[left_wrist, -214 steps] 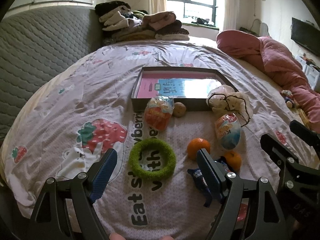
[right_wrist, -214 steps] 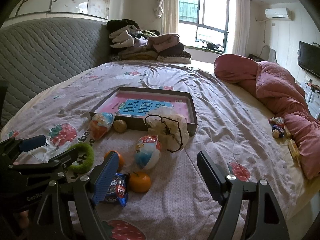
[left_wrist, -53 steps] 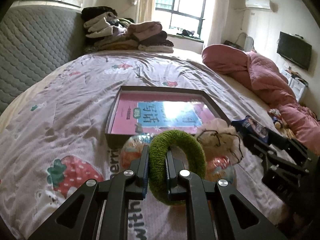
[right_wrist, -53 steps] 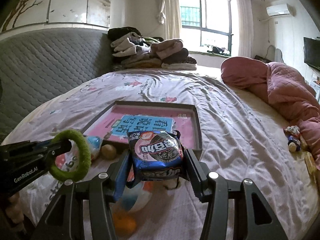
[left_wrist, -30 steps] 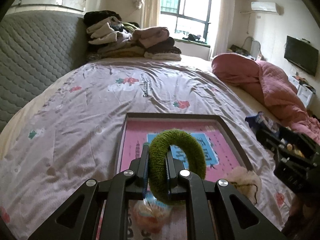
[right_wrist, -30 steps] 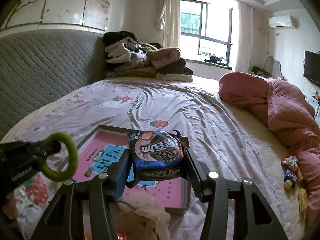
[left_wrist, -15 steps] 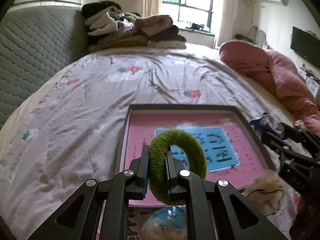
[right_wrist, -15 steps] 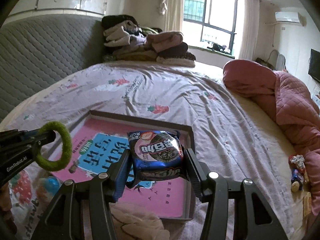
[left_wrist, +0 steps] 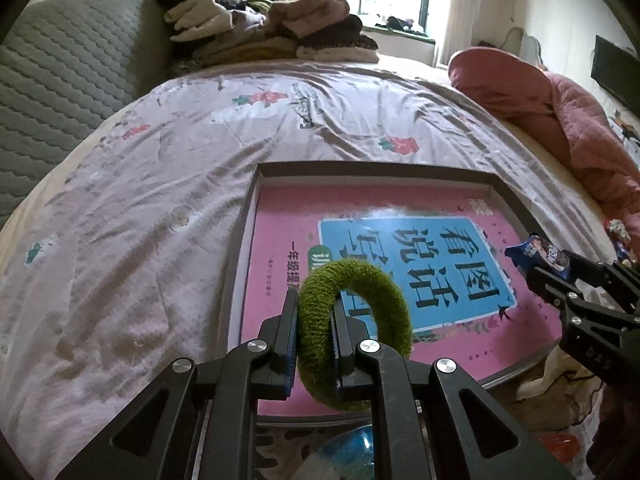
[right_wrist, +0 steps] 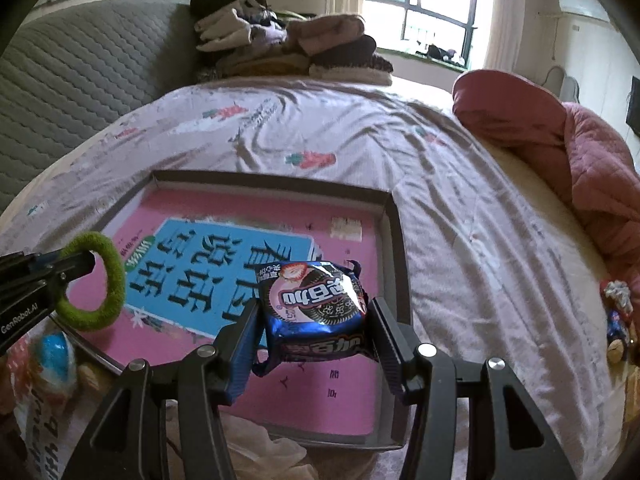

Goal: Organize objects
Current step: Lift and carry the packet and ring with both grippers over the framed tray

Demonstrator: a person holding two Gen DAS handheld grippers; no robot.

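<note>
My left gripper [left_wrist: 314, 322] is shut on a fuzzy green ring [left_wrist: 360, 332] and holds it over the near left part of a shallow dark box [left_wrist: 372, 170] with a pink and blue book in its bottom. The ring also shows in the right wrist view [right_wrist: 102, 280]. My right gripper [right_wrist: 314, 320] is shut on a blue cookie packet [right_wrist: 316, 308] and holds it above the box's [right_wrist: 394, 216] right half. The packet also shows in the left wrist view [left_wrist: 538, 254].
The box lies on a bed with a strawberry-print sheet [left_wrist: 140, 220]. A white drawstring bag [right_wrist: 264, 448] and a blue-topped snack bag [right_wrist: 54, 356] lie by the box's near edge. A pink quilt [right_wrist: 560, 140] is at right, folded clothes [left_wrist: 264, 36] at the back.
Both grippers have moved forward and lower over the box, still holding the ring and the packet. The box fills more of both views.
</note>
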